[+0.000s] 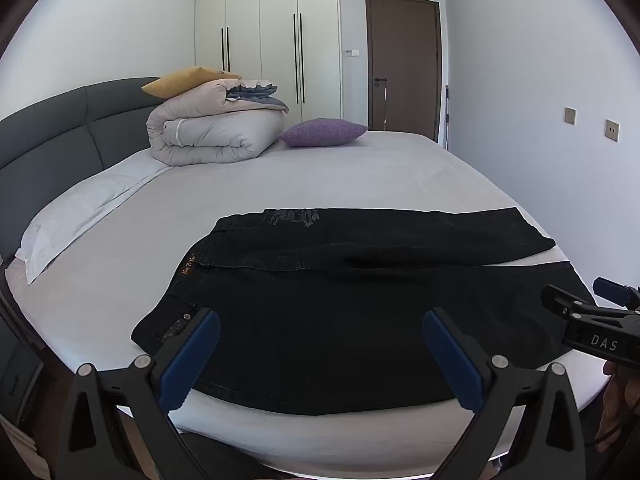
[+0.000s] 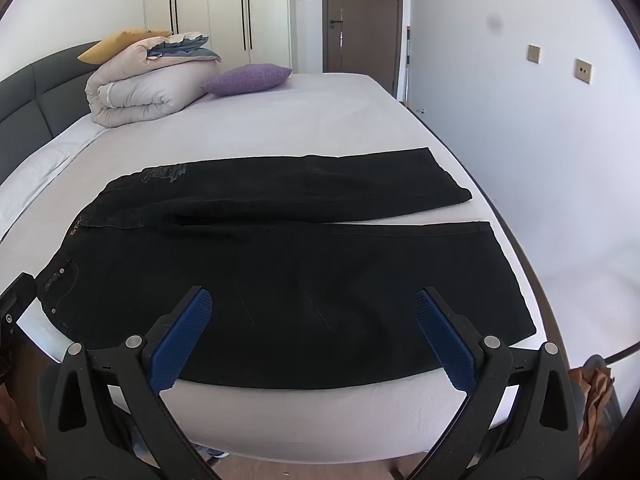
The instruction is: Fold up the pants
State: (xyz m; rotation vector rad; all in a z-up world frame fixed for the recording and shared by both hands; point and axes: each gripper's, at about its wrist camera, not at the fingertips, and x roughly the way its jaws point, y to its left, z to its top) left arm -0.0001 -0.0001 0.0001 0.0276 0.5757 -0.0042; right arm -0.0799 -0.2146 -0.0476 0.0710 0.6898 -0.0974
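Black pants lie spread flat on bed.

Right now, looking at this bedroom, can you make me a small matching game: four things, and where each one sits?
Things:
1. pants
2. purple cushion
3. yellow pillow
4. door

Places:
A. on top of the rolled duvet
B. far wall, beside the wardrobe
C. spread flat on the bed's near edge
D. on the sheet, beside the duvet

Pairs: 1-C, 2-D, 3-A, 4-B
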